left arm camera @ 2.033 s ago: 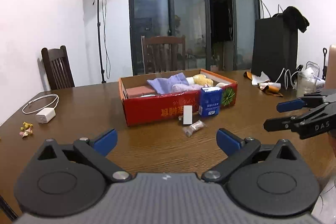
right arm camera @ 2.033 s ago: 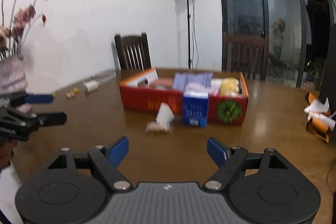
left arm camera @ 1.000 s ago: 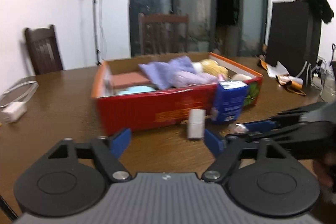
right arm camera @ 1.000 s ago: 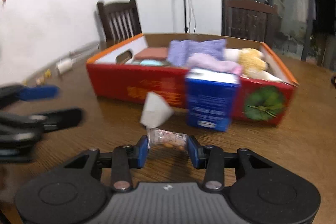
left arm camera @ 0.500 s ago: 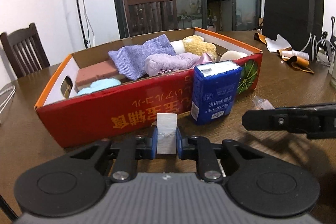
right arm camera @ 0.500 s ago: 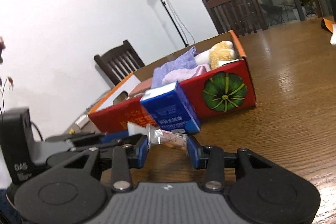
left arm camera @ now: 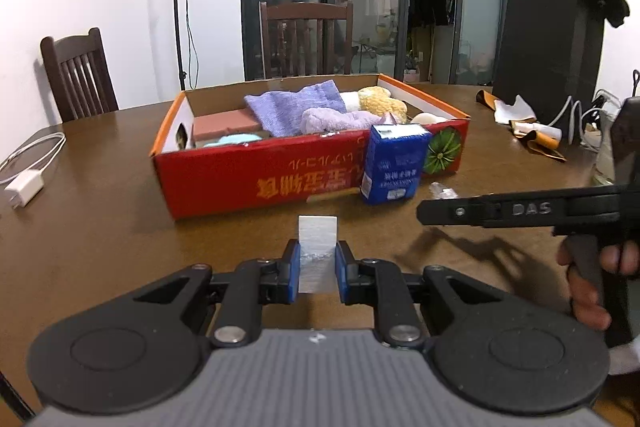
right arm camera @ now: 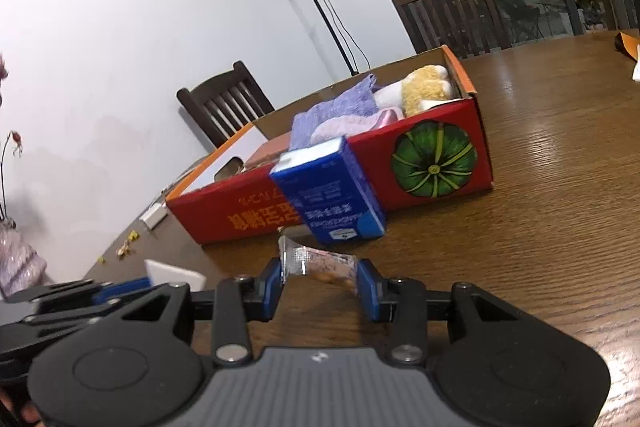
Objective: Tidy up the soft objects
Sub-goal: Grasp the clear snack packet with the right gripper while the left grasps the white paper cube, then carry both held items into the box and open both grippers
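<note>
**Both grippers loaded; red box part-filled on wooden table**

Left gripper (left arm camera: 317, 269): jaws pressed onto a small white block (left arm camera: 317, 247), which stands upright between the blue pads in the lower centre of the left wrist view. The figures show these jaws closing within the last second; the block sits between them.

Right gripper (right arm camera: 319, 285): jaws pinching a clear crinkled packet (right arm camera: 318, 265) with brownish contents, held in the lower centre of the right wrist view, above the table (right arm camera: 560, 187).

The red box (left arm camera: 260, 183) lies at mid-frame in the left wrist view, open at the top. Inside: a purple cloth (left arm camera: 296, 107), a lilac rolled towel (left arm camera: 340, 119), a yellow plush toy (left arm camera: 380, 103), a pink block (left arm camera: 226, 121) and a pale blue item (left arm camera: 228, 139).

A blue tissue pack (left arm camera: 394, 163) stands on the table against the box's near wall, right of centre.

A person's hand (left arm camera: 592, 283) grips the right gripper's handle at the right edge of the left wrist view.

A white charger (left arm camera: 24, 185) with cable lies at the left edge.
</note>
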